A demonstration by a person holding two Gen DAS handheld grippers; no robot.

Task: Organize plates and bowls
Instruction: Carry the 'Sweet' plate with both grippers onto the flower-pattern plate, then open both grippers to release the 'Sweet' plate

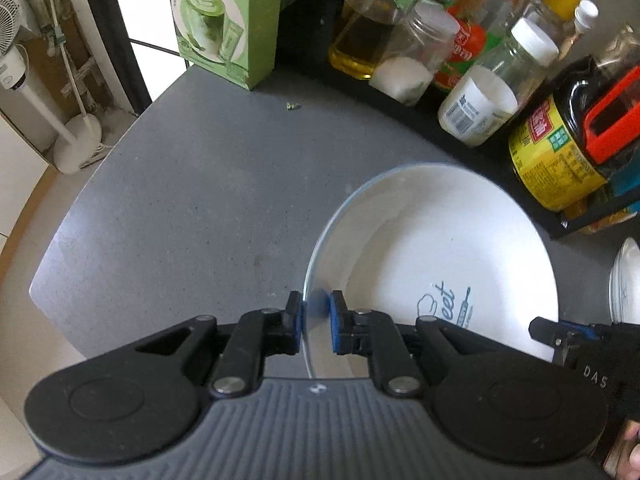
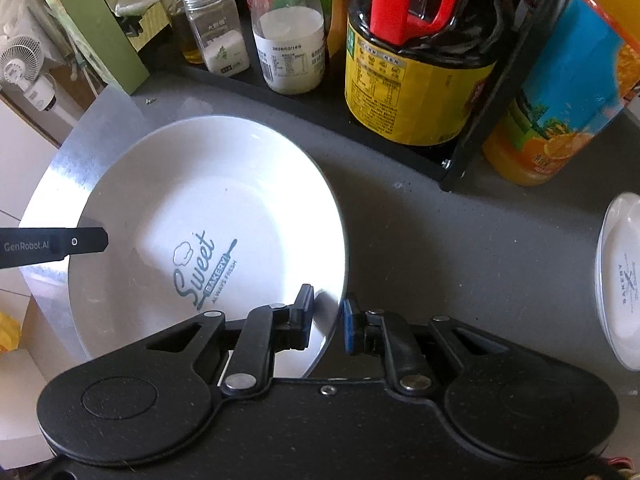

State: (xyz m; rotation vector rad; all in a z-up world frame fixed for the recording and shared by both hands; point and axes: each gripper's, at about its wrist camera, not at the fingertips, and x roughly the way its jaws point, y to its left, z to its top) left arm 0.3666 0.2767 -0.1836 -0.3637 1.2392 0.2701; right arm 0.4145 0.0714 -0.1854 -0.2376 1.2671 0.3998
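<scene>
The plate, a wide, shallow white ceramic dish with a smooth glossy surface and blue "Sweet Bakery" lettering at its centre, sits over the grey speckled countertop near the rounded corner. It holds nothing. The left gripper is narrowed onto the plate's left rim, blue pads on either side of the thin edge. The right gripper is pinched in the same way on the opposite, right rim. Whether the plate rests on the counter or is lifted slightly cannot be told.

To the right, well apart from the plate, stands a stack of small white dishes with dark printed lettering.

Behind the plate, a black rack holds condiments: a dark bottle with a yellow label and red handle, a clear jar half full of white powder, a smaller jar of white granules, and a bottle of golden oil. A green carton stands on the counter at the left end.
</scene>
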